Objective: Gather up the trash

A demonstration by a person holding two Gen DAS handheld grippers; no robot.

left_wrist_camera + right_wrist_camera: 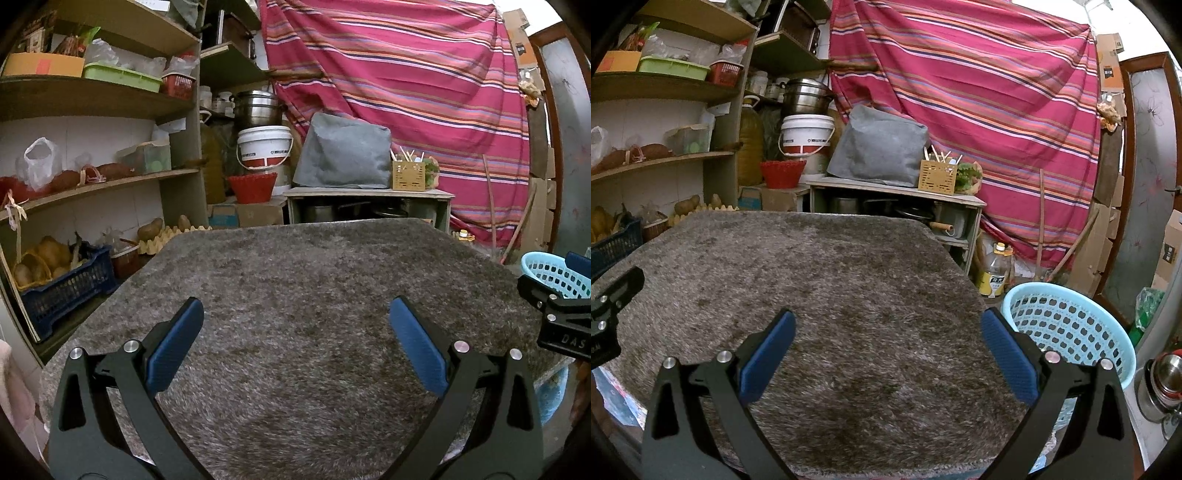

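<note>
Gaping claws (295, 308) over shaggy rug (295, 266)

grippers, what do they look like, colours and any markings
Both match: the left gripper and right gripper have black angular linkage arms with triangular cut-outs, round silver pivot bolts, and flat textured blue pads. White lettering, partly cut off, shows on the right gripper's black body in the left wrist view.

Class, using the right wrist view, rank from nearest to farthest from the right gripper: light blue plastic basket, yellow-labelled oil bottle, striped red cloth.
From the right gripper:
1. Light blue plastic basket, beside the right finger.
2. Yellow-labelled oil bottle, on the floor beyond it.
3. Striped red cloth, hanging at the back.
</note>
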